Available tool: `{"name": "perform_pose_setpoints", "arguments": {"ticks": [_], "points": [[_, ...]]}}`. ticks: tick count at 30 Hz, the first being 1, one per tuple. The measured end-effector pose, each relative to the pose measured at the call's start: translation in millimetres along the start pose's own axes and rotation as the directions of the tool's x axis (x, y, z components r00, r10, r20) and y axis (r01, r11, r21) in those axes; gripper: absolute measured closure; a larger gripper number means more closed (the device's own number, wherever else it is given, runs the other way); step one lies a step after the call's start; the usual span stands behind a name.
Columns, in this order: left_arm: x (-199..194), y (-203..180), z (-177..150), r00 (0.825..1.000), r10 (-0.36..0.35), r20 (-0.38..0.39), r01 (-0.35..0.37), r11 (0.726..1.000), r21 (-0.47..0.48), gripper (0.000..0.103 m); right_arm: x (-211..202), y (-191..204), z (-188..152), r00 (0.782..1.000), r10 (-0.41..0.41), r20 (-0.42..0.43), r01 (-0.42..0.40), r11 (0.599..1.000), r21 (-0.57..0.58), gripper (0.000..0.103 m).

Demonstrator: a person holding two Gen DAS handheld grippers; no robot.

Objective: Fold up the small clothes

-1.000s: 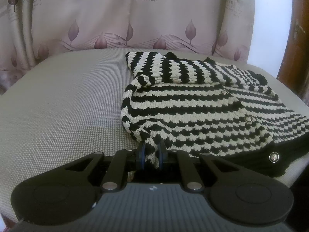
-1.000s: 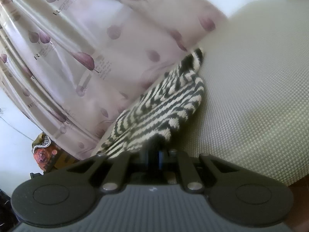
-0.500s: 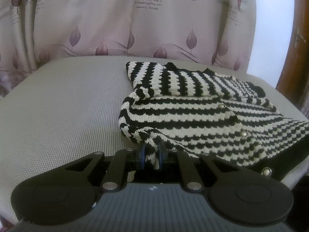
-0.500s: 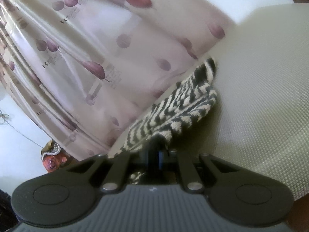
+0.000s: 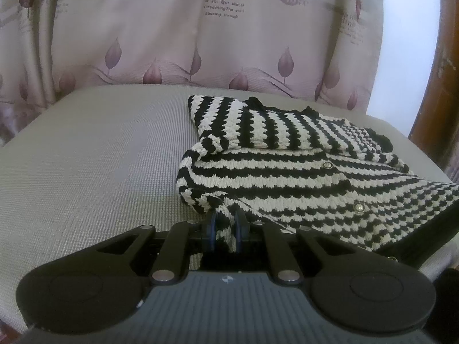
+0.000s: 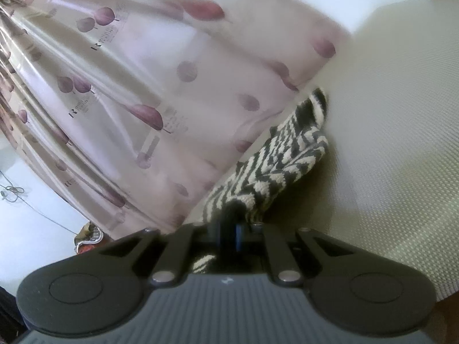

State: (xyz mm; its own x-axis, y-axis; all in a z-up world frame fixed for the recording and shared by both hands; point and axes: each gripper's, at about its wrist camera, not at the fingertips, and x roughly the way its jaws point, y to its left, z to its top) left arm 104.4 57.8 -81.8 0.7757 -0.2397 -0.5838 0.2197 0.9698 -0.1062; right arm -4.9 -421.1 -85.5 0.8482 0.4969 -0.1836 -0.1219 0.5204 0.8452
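Note:
A small black-and-cream striped knit cardigan (image 5: 301, 172) with metal snap buttons lies on a grey woven surface (image 5: 94, 166), its sleeve folded across the top. My left gripper (image 5: 225, 229) is shut on the cardigan's near left corner, knit bunched between the pads. In the right wrist view, my right gripper (image 6: 228, 229) is shut on another edge of the same cardigan (image 6: 287, 154), which stretches away from it, lifted off the grey surface (image 6: 387, 143).
A pink curtain (image 5: 200, 34) with purple leaf prints hangs close behind the surface. A brown wooden frame (image 5: 439, 91) stands at the far right. Bare grey surface lies left of the cardigan. A cluttered floor corner (image 6: 86, 235) shows low in the right wrist view.
In the left wrist view the cardigan has slid a little right and away. In the right wrist view the gripper has tipped and the held knit now sits further right.

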Motion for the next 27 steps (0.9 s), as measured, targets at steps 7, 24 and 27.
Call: {"name": "perform_pose_setpoints", "arguments": {"ticks": [7, 24, 27], "points": [[-0.1, -5.8, 6.3, 1.000, 0.009, 0.009, -0.010, 1.000, 0.020, 0.088, 4.3, 0.5, 5.0, 1.000, 0.011, 0.003, -0.011, 1.000, 0.004, 0.094], [-0.1, -5.8, 9.7, 1.000, 0.020, 0.011, -0.021, 1.000, 0.011, 0.088, 5.5, 4.8, 5.4, 1.000, 0.022, 0.010, -0.022, 0.999, 0.024, 0.094], [0.7, -7.1, 12.0, 1.000, 0.023, 0.013, -0.023, 1.000, 0.009, 0.088, 6.9, 7.3, 7.8, 1.000, 0.028, 0.013, -0.028, 0.999, 0.025, 0.094]]}}
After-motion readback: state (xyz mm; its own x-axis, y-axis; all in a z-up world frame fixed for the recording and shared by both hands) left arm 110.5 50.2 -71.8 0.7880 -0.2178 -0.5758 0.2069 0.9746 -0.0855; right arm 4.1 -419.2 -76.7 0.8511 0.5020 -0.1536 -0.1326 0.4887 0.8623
